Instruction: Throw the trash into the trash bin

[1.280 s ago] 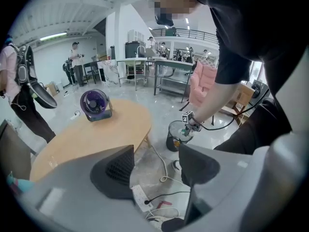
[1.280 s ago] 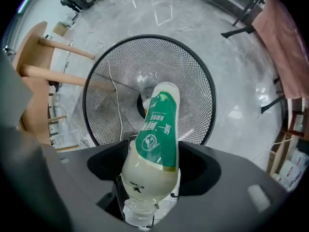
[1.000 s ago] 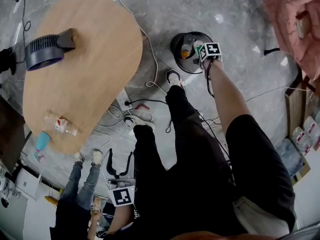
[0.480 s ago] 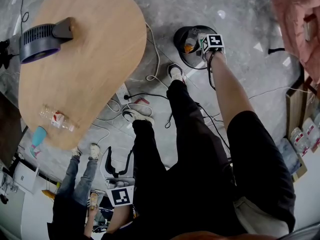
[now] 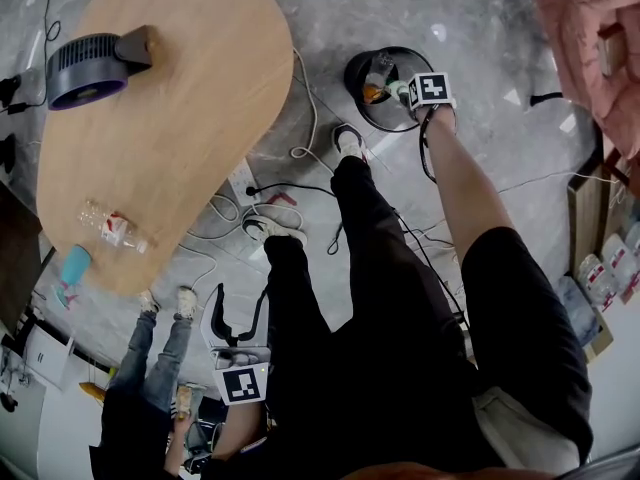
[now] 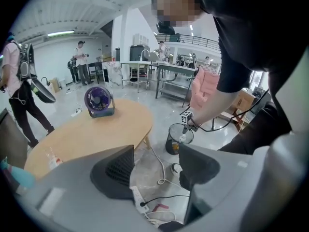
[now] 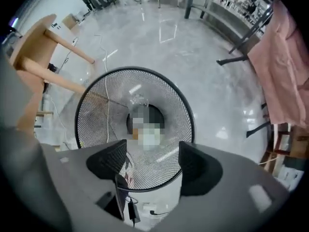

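Observation:
The black mesh trash bin (image 5: pixel 362 108) stands on the grey floor by the table's far end. A clear plastic bottle (image 5: pixel 376 76) with orange liquid lies inside it, seen from above as a crumpled bottle (image 7: pixel 136 102). My right gripper (image 5: pixel 393 90) points straight down over the bin's right side. This right gripper (image 7: pixel 152 161) is open, its jaws have just spread a little wider, and nothing is between them. Another clear bottle (image 5: pixel 114 231) lies on the wooden table (image 5: pixel 190 118). Low at my left side, the left gripper (image 5: pixel 238 314) is open and holds nothing.
A purple fan (image 5: pixel 85 68) sits at the table's far end. A power strip (image 5: pixel 244 182) and loose cables lie on the floor between table and bin. Another person's legs (image 5: pixel 160 368) stand by the table. Pink cloth (image 5: pixel 590 38) hangs at the right.
My right gripper has shifted slightly right over the bin's rim. The bottle stays in the bin. The left gripper has not visibly moved.

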Tool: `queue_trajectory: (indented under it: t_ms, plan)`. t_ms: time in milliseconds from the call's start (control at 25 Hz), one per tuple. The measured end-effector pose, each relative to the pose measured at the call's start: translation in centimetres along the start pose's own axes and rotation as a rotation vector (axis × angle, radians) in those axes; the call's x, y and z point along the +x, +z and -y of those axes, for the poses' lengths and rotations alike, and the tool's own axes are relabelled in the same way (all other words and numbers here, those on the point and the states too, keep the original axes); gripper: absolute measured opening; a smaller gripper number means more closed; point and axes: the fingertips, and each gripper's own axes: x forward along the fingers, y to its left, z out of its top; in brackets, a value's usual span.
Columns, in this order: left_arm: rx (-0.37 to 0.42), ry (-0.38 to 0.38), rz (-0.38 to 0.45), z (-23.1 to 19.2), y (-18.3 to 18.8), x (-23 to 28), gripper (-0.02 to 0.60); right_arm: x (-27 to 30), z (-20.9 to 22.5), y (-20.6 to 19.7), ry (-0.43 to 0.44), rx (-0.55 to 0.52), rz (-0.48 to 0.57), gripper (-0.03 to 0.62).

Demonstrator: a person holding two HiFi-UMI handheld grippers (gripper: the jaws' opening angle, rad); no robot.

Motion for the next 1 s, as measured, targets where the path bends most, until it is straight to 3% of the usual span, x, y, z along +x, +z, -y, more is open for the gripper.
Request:
queue_trajectory:
  t_ms: [200, 520, 680, 1000]
  plan:
    - [-0.004, 0.021, 0.057, -0.6, -0.1, -1.5, 0.299, -4.9, -0.9, -0.9, -0.039, -0.054, 0.167, 0.365]
    - [-0.029, 0.101, 0.123, -2.9, -3.3, -6.1, 0.299, -11.5, -6.5, -4.3, 0.038, -0.048, 0.333, 0.362]
    - [-0.055, 0.184, 0.145, -5.9, -6.4, -8.6, 0.299, -17.3, -14.7, -5.0, 0.175, -0.096, 0.483, 0.338]
    - [-0.176, 0.436, 0.257, -11.9, -11.0, -14.5, 0.299, -28.9, -36.3, -6.3, 0.435, -0.454, 0.711, 0.334]
